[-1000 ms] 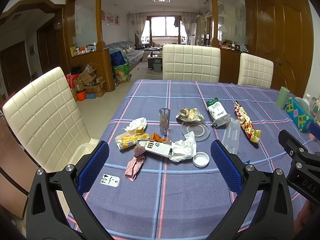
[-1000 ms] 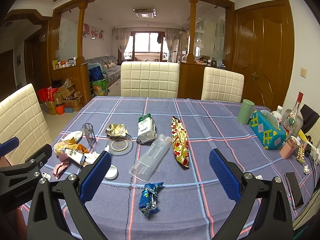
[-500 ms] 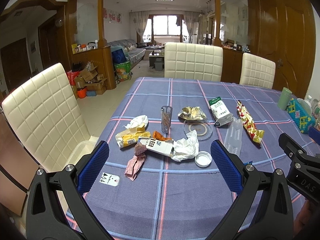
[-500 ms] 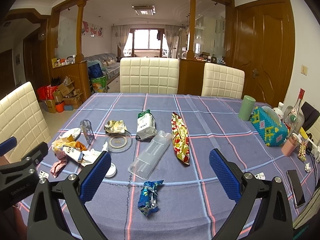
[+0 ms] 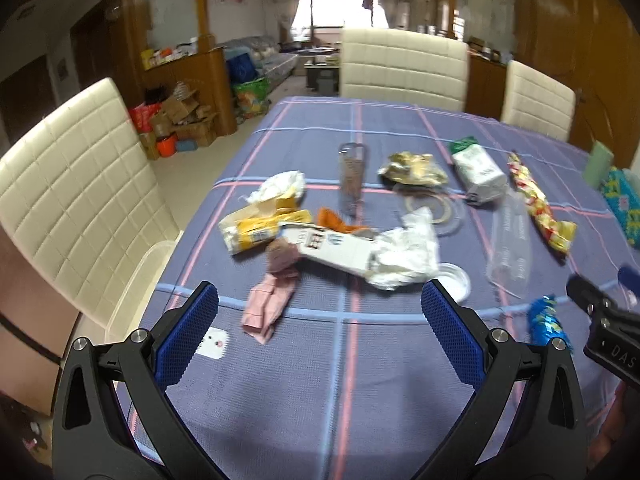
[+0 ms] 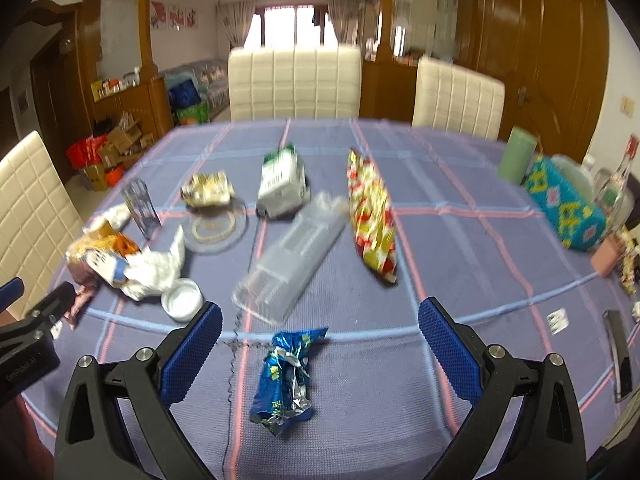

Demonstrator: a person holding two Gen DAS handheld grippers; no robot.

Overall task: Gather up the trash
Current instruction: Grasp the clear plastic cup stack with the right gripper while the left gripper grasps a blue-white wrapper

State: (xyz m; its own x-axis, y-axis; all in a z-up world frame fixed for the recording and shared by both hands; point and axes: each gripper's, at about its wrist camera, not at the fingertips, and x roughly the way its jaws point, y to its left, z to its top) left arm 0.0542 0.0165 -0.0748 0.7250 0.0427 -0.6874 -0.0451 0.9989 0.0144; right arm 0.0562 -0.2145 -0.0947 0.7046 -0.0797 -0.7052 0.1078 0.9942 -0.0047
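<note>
Trash lies on a blue plaid tablecloth (image 5: 304,392). My left gripper (image 5: 320,328) is open and empty, just short of a pink wrapper (image 5: 268,304), a white carton (image 5: 336,250), crumpled white paper (image 5: 404,256) and a yellow packet (image 5: 256,230). My right gripper (image 6: 320,344) is open and empty, with a crumpled blue foil wrapper (image 6: 286,376) between its fingers. Beyond lie a clear plastic tray (image 6: 292,256), a red-yellow snack bag (image 6: 372,216), a white lid (image 6: 182,300) and a green-white pouch (image 6: 282,180).
White chairs stand at the left (image 5: 76,200) and far side (image 5: 404,68). A green cup (image 6: 516,154), a turquoise beaded box (image 6: 566,204), a bottle (image 6: 616,184) and a phone (image 6: 618,354) sit at the table's right. A clear bin (image 5: 132,280) rests on the left chair.
Both grippers have moved forward and lower toward the table. The trash looms larger, and the blue foil wrapper now lies between the right fingers. Both stay open.
</note>
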